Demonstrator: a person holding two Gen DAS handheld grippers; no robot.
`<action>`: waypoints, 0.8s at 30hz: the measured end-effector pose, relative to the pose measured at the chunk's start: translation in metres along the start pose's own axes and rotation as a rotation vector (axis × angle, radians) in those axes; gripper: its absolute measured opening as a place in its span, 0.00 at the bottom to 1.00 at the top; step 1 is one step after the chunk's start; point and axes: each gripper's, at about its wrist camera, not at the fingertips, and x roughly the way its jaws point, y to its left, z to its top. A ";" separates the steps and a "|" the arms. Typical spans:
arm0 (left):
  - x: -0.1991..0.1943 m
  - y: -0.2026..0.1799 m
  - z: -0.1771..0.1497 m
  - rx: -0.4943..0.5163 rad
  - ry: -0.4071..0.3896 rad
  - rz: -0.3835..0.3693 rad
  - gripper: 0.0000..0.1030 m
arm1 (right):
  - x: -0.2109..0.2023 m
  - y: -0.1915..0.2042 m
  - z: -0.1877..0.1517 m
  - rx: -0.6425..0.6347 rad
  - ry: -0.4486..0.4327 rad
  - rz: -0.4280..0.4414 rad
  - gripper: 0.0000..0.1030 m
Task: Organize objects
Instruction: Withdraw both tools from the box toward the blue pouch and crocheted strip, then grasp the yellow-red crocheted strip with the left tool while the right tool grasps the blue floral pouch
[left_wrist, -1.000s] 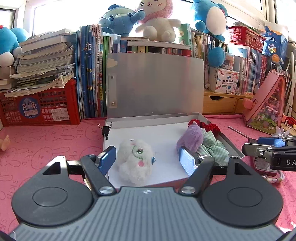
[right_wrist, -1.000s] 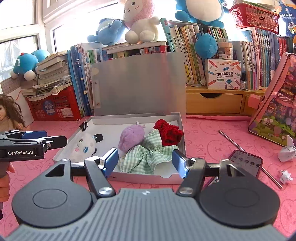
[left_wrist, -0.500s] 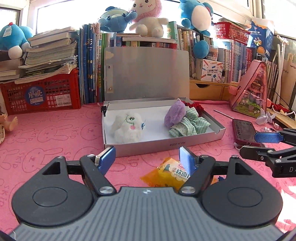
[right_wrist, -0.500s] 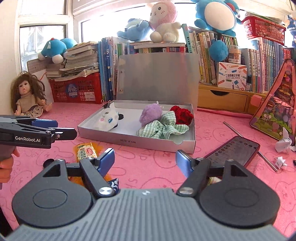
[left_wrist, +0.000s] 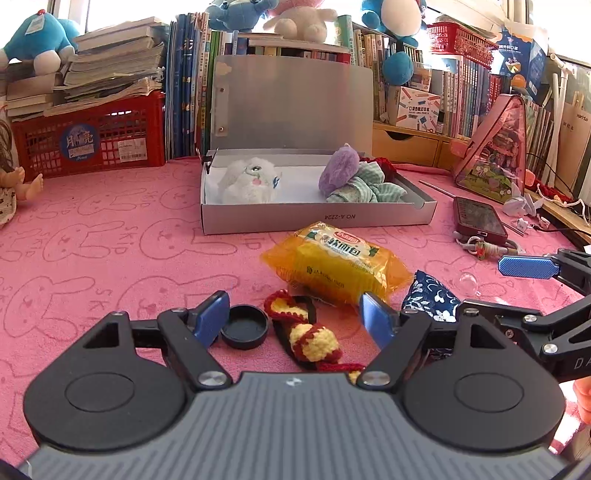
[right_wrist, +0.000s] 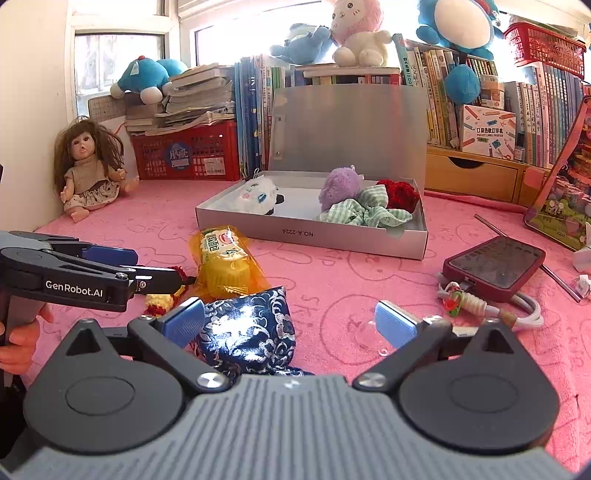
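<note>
A grey box (left_wrist: 317, 218) (right_wrist: 314, 236) with its lid up holds a white plush (left_wrist: 251, 181), a purple plush (left_wrist: 340, 170), a green checked cloth (right_wrist: 365, 214) and a red knit piece (right_wrist: 400, 194). In front of it lie a yellow snack pack (left_wrist: 340, 266) (right_wrist: 225, 262), a black round lid (left_wrist: 244, 326), a red-and-yellow crochet piece (left_wrist: 310, 336) and a blue patterned pouch (right_wrist: 247, 328) (left_wrist: 430, 295). My left gripper (left_wrist: 293, 319) is open over the lid and crochet piece. My right gripper (right_wrist: 290, 325) is opening wide; the pouch lies between its fingers, untouched.
A red-cased phone (right_wrist: 495, 266) with a coiled cable (right_wrist: 491, 306) lies right of the box, a metal rod (right_wrist: 517, 247) behind it. A doll (right_wrist: 86, 166) sits at the far left. Books, red crates (left_wrist: 88, 140) and plush toys line the back.
Both grippers have pulled back from the box and dropped lower toward the pink cloth. The snack pack, lid, crochet piece and pouch have come into view. The right jaws have spread wider.
</note>
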 end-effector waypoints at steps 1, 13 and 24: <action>0.001 0.001 -0.002 -0.013 0.007 0.000 0.79 | 0.001 0.001 -0.001 -0.004 0.003 -0.002 1.00; 0.010 -0.002 -0.016 -0.015 0.029 0.025 0.82 | 0.013 0.009 -0.014 -0.024 0.034 0.000 1.00; 0.008 -0.006 -0.026 -0.027 -0.010 0.029 0.83 | 0.012 0.011 -0.016 -0.017 0.027 -0.002 1.00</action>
